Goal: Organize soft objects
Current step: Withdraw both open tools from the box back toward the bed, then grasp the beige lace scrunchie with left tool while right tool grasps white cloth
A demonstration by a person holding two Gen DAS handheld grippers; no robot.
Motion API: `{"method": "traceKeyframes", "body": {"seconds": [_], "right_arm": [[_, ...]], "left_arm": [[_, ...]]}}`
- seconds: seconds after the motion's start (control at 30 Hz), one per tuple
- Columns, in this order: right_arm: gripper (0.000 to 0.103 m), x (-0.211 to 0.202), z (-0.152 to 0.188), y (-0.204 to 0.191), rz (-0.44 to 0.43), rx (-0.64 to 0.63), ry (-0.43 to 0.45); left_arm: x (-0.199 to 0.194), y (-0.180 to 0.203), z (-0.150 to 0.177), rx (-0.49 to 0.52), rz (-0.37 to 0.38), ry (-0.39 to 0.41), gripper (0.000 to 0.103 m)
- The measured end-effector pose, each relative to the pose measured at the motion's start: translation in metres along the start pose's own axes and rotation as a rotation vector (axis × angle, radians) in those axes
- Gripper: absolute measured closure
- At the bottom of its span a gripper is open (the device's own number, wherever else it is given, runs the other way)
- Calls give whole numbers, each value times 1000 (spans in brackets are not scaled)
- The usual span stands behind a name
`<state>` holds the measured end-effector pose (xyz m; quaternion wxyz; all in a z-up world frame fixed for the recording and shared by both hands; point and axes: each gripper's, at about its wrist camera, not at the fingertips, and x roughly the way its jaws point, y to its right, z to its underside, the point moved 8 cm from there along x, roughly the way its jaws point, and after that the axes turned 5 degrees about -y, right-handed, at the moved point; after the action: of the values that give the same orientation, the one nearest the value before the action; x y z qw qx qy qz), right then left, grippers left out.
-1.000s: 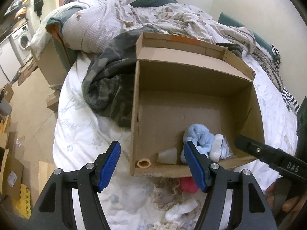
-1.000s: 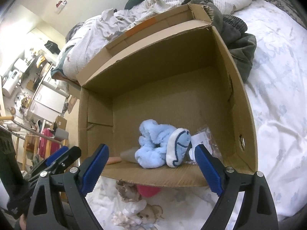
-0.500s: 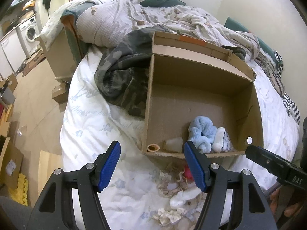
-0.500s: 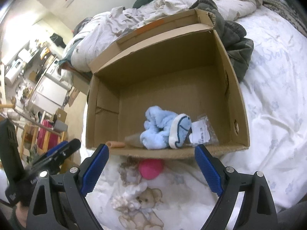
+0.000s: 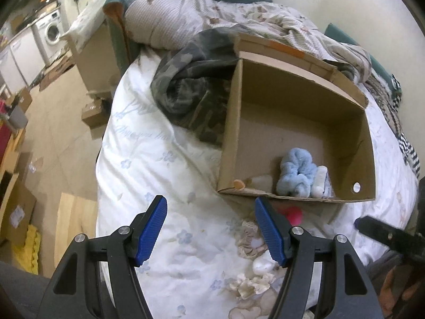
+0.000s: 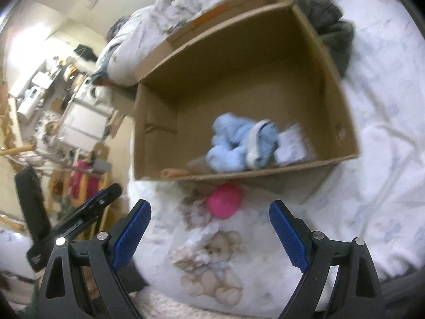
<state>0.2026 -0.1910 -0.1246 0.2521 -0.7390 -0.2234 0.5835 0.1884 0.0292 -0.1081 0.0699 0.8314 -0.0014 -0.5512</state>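
Observation:
An open cardboard box sits on the bed. A light blue plush toy lies inside near its front wall, beside a clear plastic bag. In front of the box lie a pink ball, a cream lace cloth and a beige teddy bear. My left gripper is open and empty over the sheet, left of these things. My right gripper is open and empty above the teddy and ball.
A camouflage blanket lies left of the box and a rumpled duvet behind it. The bed's left edge drops to a floor with cardboard boxes. A small tube lies in the box's front corner.
Both grippers have pulled back and away from the box, so the toys in front of it have come into view. Both stay open.

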Motion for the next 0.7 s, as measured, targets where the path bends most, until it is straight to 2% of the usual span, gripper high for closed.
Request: {"method": "traceKeyframes", "body": {"seconds": [0.1, 0.3, 0.43, 0.47, 0.5, 0.57, 0.63, 0.67, 0.7], "right_arm": [[6, 20, 8, -6, -20, -12, -80], [7, 75, 27, -11, 50, -34, -265], [16, 101, 37, -15, 98, -87, -326], [28, 106, 38, -16, 111, -108, -331], [36, 110, 39, -18, 115, -118, -338], [64, 114, 41, -19, 113, -126, -350], [78, 112, 42, -19, 135, -149, -348], [90, 110, 42, -21, 129, -150, -343], [93, 108, 42, -23, 115, -148, -338]], "left_arm": [[2, -8, 4, -5, -11, -13, 37], [9, -24, 8, -42, -21, -49, 37], [10, -27, 10, -47, -20, -57, 37], [10, -27, 10, -45, -21, -57, 37], [9, -27, 11, -45, -23, -56, 37], [10, -28, 11, -46, -23, -58, 37], [12, -26, 12, -41, -23, -64, 37], [13, -25, 13, -37, -25, -69, 37], [14, -24, 15, -28, -25, -77, 37]]}}
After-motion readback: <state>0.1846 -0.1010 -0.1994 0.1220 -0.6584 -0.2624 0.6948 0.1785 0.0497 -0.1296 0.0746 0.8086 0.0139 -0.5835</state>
